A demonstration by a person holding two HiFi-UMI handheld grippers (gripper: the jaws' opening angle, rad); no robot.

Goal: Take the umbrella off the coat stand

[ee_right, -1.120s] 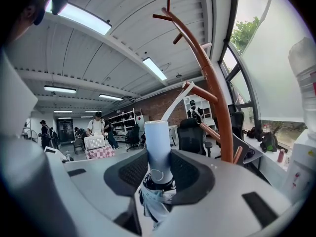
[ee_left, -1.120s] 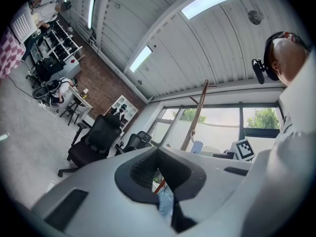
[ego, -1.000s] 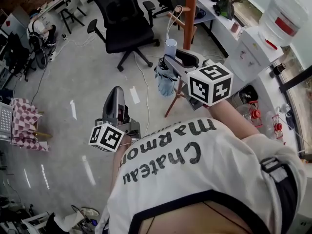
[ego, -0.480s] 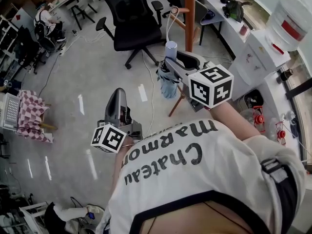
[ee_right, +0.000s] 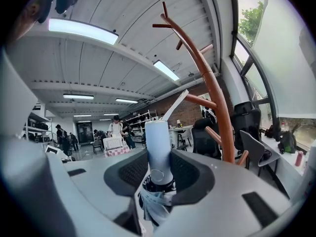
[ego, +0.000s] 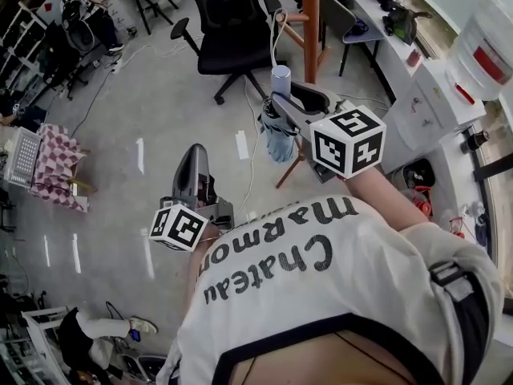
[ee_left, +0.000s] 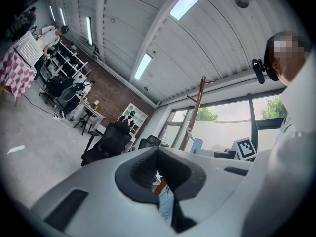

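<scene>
1. Head view: the floor and chair have slid across the picture since the earlier frame, while our tools keep their places. Our right tool clenches the umbrella just beside the stand.
2. Left gripper view: our left tool is closed on nothing.
3. Right gripper view: the umbrella's handle sits clamped between the pads, its strap running up to the stand.

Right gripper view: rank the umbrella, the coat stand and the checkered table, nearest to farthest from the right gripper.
1. Umbrella: its handle sits between the jaws, dead centre.
2. Coat stand: just behind the umbrella, to the right.
3. Checkered table: far down the room, to the left.
</scene>
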